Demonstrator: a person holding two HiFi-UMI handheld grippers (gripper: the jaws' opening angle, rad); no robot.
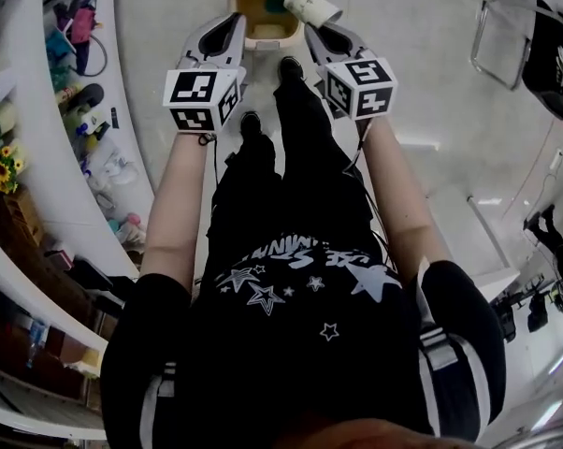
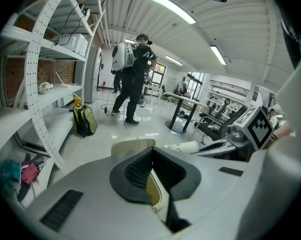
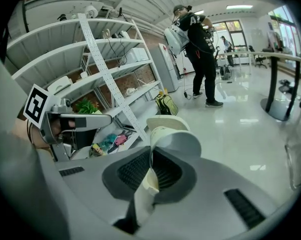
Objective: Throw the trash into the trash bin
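Note:
A cream trash bin (image 1: 267, 41) stands open on the floor just ahead of my shoes, with a yellow inside. My right gripper (image 1: 317, 28) hovers at its near right corner, shut on the wall of a white paper cup (image 1: 310, 7); the cup (image 3: 178, 141) sticks out past the jaws, with the bin (image 3: 163, 121) behind it. At the bin's near left corner my left gripper (image 1: 233, 19) is shut on a thin cream flap (image 2: 155, 194), the same colour as the bin (image 2: 133, 146). I cannot tell whether the flap belongs to the bin.
White shelving (image 1: 76, 157) loaded with small items runs along the left. A person with a white backpack (image 2: 133, 79) stands further off on the glossy floor, near a green bag (image 2: 85, 120) and a round-foot table (image 2: 183, 114). Chairs and benches fill the right.

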